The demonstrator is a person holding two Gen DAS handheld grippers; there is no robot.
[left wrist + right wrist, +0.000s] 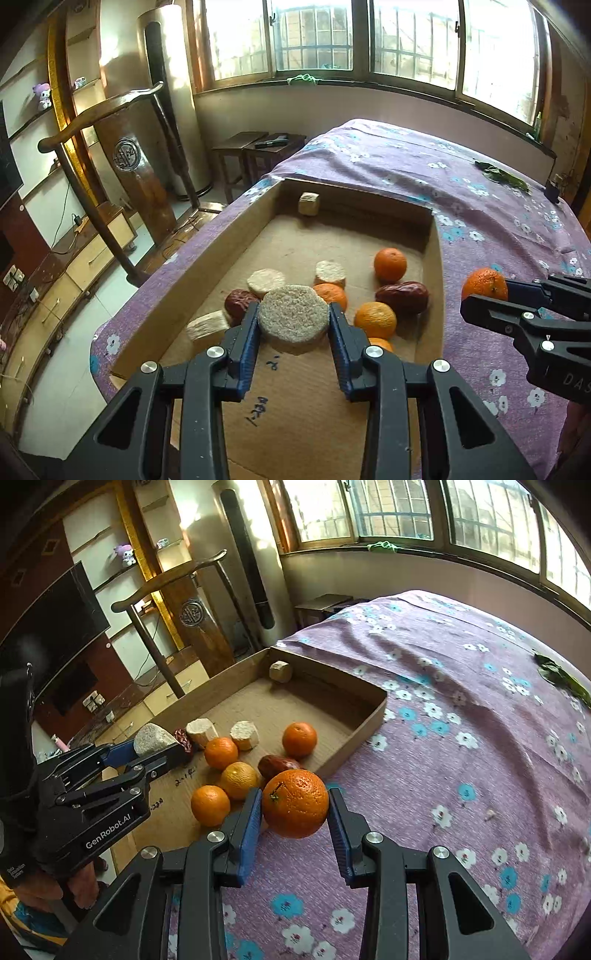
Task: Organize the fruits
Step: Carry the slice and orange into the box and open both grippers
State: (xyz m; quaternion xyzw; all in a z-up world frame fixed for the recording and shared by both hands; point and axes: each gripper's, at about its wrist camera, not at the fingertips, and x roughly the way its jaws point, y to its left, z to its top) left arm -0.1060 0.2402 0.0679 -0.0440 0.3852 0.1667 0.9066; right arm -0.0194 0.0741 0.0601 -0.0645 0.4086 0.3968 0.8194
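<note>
My left gripper is shut on a round beige yam slice, held above the shallow cardboard tray. In the tray lie several oranges, two red dates and more pale yam pieces; one cube-shaped piece sits at the far wall. My right gripper is shut on an orange with a small stem, held over the purple cloth just right of the tray's wall. Each gripper shows at the other view's edge: the right gripper, the left gripper.
The tray rests on a table with a purple flowered cloth. Green leaves lie at its far right. Left of the table stand a wooden chair, dark stools and a low cabinet. Windows run along the back.
</note>
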